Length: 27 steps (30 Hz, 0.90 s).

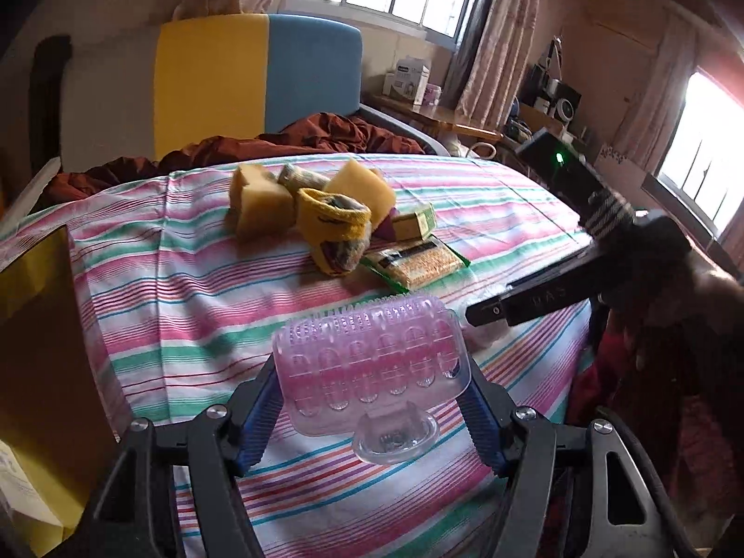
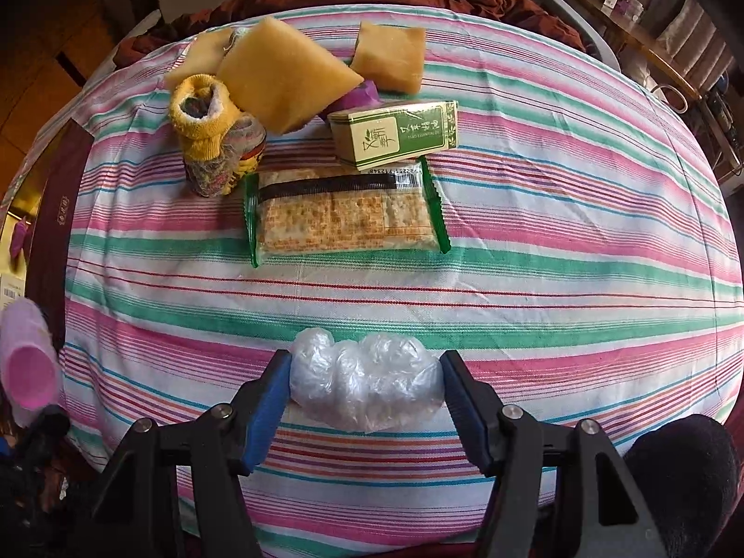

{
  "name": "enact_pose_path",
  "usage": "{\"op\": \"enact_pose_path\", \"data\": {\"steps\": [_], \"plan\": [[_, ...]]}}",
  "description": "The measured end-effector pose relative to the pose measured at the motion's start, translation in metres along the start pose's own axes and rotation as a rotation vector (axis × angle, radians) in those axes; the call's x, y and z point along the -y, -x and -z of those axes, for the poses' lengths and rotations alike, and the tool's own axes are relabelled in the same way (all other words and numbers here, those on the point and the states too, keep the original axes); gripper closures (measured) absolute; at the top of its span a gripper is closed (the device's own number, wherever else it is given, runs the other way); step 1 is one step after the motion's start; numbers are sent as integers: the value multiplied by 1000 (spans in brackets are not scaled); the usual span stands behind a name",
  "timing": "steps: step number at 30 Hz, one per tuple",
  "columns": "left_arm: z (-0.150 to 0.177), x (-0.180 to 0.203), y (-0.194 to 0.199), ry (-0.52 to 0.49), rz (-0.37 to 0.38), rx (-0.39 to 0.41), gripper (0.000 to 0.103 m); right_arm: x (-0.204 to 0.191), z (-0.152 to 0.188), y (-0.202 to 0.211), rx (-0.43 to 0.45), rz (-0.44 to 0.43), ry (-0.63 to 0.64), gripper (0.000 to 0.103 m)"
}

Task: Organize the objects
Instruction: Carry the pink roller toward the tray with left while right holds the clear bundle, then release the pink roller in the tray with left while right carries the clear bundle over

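My left gripper [image 1: 372, 386] is shut on a clear pink plastic brush [image 1: 367, 362] and holds it above the striped cloth [image 1: 186, 279]. My right gripper [image 2: 365, 388] is shut on a crumpled clear plastic bag [image 2: 367, 381] low over the cloth [image 2: 558, 279]. Further back lie a cracker packet [image 2: 344, 216], a green tea box [image 2: 395, 132], a yellow knitted sock [image 2: 214, 135] and yellow sponges [image 2: 283, 79]. The right gripper's body also shows at the right of the left wrist view [image 1: 548, 297].
A yellow box [image 1: 37, 348] stands at the left edge of the striped surface. A brown blanket [image 1: 279, 139] and a yellow and blue headboard [image 1: 255, 79] lie behind. A desk with clutter [image 1: 465, 121] is at the right. The pink brush shows at the left [image 2: 28, 367].
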<state>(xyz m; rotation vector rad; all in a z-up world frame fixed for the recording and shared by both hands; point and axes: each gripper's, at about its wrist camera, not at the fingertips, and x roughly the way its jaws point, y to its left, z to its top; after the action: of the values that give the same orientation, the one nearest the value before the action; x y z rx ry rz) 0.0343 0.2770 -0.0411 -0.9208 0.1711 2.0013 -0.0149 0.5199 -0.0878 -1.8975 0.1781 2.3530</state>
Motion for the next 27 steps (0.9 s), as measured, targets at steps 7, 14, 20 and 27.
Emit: {"op": "enact_pose_path", "data": {"steps": [7, 14, 20, 27], "plan": [[-17, -66, 69, 131, -103, 123, 32, 0, -3, -1, -6, 11, 12, 38], [2, -180, 129, 293, -401, 159, 32, -1, 4, -1, -6, 14, 16, 37], [34, -255, 133, 369, -594, 80, 32, 1, 3, -6, -10, 21, 19, 37], [57, -301, 111, 448, -651, -11, 32, 2, 3, -6, -16, 26, 23, 37]]}}
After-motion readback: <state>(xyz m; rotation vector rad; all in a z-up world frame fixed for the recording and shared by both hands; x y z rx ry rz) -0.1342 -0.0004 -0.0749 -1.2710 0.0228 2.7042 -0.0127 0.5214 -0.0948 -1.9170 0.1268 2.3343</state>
